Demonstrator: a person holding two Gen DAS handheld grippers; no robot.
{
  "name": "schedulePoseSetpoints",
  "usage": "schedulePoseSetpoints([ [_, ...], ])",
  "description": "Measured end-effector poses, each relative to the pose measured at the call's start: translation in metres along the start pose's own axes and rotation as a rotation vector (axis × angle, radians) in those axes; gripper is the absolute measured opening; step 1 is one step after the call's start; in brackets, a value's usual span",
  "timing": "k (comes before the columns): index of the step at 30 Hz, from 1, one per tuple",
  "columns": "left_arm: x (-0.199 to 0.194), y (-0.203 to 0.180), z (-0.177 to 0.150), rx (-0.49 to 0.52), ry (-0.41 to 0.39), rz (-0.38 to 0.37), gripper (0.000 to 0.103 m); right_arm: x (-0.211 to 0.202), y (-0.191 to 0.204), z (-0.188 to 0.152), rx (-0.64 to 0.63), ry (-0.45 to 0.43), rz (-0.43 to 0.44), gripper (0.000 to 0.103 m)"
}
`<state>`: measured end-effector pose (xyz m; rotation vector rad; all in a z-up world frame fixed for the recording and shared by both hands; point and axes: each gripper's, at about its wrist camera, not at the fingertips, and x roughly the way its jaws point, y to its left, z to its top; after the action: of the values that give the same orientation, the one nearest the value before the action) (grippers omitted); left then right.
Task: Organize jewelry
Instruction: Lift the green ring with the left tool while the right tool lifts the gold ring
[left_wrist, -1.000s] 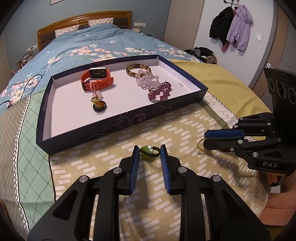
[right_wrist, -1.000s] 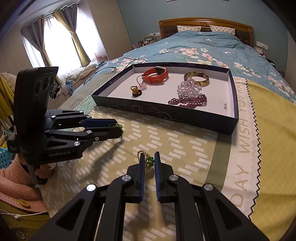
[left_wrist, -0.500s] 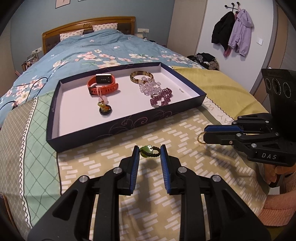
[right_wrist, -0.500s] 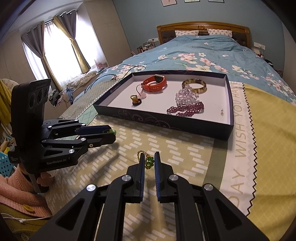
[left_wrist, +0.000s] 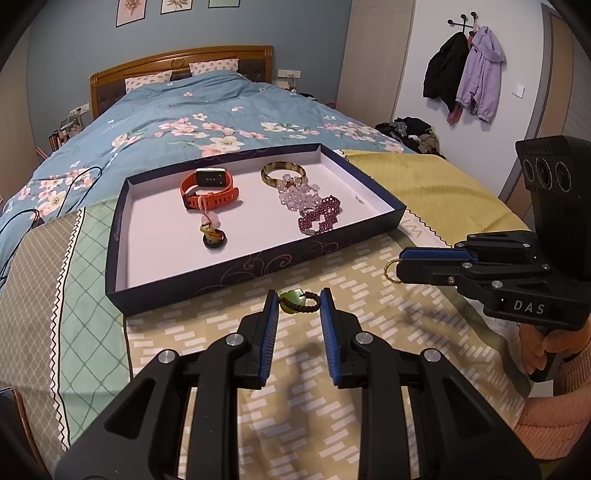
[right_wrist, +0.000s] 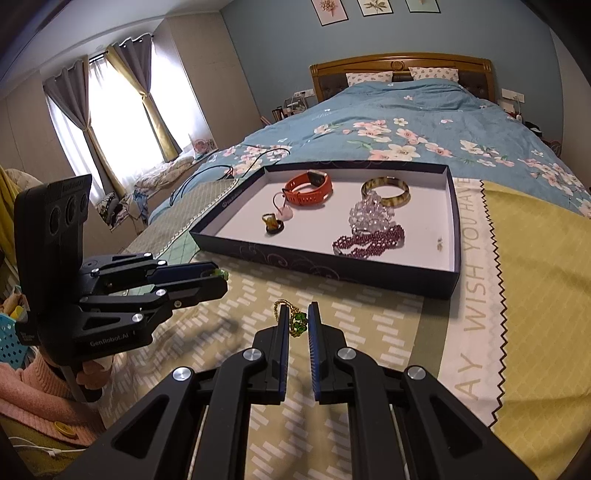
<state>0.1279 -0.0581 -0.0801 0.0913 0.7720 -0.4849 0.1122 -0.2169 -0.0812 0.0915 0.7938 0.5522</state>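
Note:
My left gripper (left_wrist: 299, 298) is shut on a green stone on a dark beaded cord (left_wrist: 292, 300), held above the patterned blanket just short of the tray. In the right wrist view the left gripper (right_wrist: 218, 278) shows that stone (right_wrist: 222, 274) at its tips. My right gripper (right_wrist: 298, 313) is shut on a thin gold chain with green beads (right_wrist: 297, 322). From the left wrist view the right gripper (left_wrist: 402, 264) has the gold chain (left_wrist: 389, 271) hanging off its tip. The dark blue tray (left_wrist: 236, 275) holds an orange watch (left_wrist: 208, 188), an amber bangle (left_wrist: 283, 173), a clear crystal bracelet (left_wrist: 299, 194) and a purple bead bracelet (left_wrist: 319, 219).
A small amber pendant on a black base (left_wrist: 213, 236) lies in the tray's front left part, and a tiny earring (right_wrist: 439, 242) lies at its right side. A black cable (right_wrist: 221, 170) runs over the blue floral duvet. Hands in pink sleeves (left_wrist: 554, 406) hold both grippers.
The left gripper has risen a little with the green stone still in it, so the tray sits lower in its view. The right gripper keeps its hold on the gold chain and barely moves.

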Motion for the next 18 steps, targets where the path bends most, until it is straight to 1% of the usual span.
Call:
schedulePoseSetpoints([
  [18,-0.019,0.006,0.009,-0.017,-0.054,0.035,0.023,-0.011,-0.001,0.015,0.007,-0.067,0.008,0.008],
])
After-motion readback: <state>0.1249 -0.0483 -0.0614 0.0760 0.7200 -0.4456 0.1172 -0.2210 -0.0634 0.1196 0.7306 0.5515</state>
